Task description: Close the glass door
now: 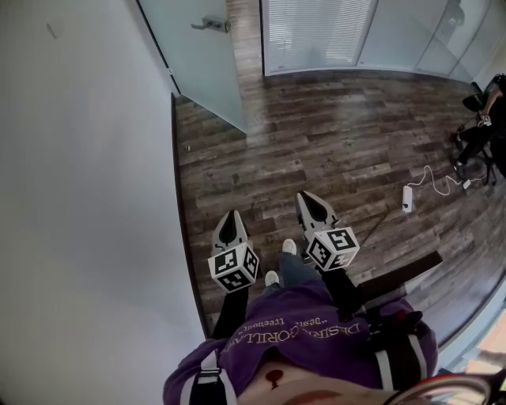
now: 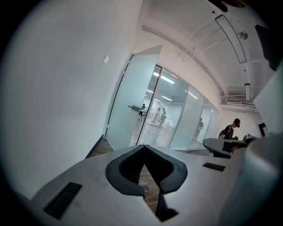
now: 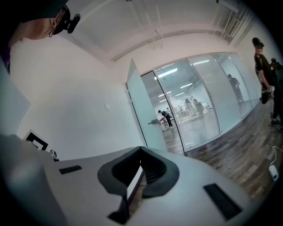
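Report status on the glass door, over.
Left tongs and right tongs shut, empty. Glass door open, ahead, untouched. Power strip off right, outside the path.

Straight ahead of the fingers of both grippers the wooden floor (image 1: 316, 134) lies open and nothing stands on it up to the glass door (image 1: 207, 63). This door stands swung out at an angle from the white wall (image 1: 79, 174), and its handle (image 1: 212, 24) sticks out from the far part of the pane. Just left of the fingers of the left gripper (image 1: 232, 217) the white wall runs along, so that side gives little room. Ahead and to the right, the glass partition (image 1: 316, 32) closes the way. Right of the fingers of the right gripper (image 1: 310, 199), a power strip (image 1: 407, 198) with its cable (image 1: 439, 180) lies near on the floor, and a person (image 1: 486, 119) is well apart.
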Demonstrator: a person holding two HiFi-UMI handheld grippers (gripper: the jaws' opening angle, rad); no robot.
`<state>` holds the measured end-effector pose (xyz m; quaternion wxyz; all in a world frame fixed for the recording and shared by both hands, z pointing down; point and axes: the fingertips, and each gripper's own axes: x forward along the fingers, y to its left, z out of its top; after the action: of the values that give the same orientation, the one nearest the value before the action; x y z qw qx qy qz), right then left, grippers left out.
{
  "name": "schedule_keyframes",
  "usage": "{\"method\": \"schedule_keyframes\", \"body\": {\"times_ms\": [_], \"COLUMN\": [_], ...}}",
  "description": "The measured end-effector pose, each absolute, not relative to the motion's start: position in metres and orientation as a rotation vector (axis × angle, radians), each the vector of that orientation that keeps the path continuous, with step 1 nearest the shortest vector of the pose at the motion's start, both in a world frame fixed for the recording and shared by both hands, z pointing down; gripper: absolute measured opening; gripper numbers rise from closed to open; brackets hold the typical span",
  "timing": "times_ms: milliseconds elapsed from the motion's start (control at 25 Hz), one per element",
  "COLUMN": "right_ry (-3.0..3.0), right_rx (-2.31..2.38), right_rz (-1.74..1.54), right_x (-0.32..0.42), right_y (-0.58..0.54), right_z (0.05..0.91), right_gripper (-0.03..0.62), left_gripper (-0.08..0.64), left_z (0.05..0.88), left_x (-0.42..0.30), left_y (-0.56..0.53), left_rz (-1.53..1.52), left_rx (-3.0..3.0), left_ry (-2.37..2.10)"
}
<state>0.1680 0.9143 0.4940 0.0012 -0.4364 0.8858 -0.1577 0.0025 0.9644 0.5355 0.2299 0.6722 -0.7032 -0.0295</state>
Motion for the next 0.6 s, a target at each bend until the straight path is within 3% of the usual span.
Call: {"method": "schedule_keyframes", "body": {"times_ms": [600], "right_ry": [2.892], "right_rx": [-1.218], "right_rz": [-0.455], "right_x": [0.14], "right_y": [0.758], "right_z": [0.485], "right_gripper": [-0.003], "left_gripper": [0.002], "left_z": [0.521], "left_x": [-0.007], "left_y": [0.816], "left_rz": [-0.123], "left_rx": [1.812], "left_ry": [-1.993]}}
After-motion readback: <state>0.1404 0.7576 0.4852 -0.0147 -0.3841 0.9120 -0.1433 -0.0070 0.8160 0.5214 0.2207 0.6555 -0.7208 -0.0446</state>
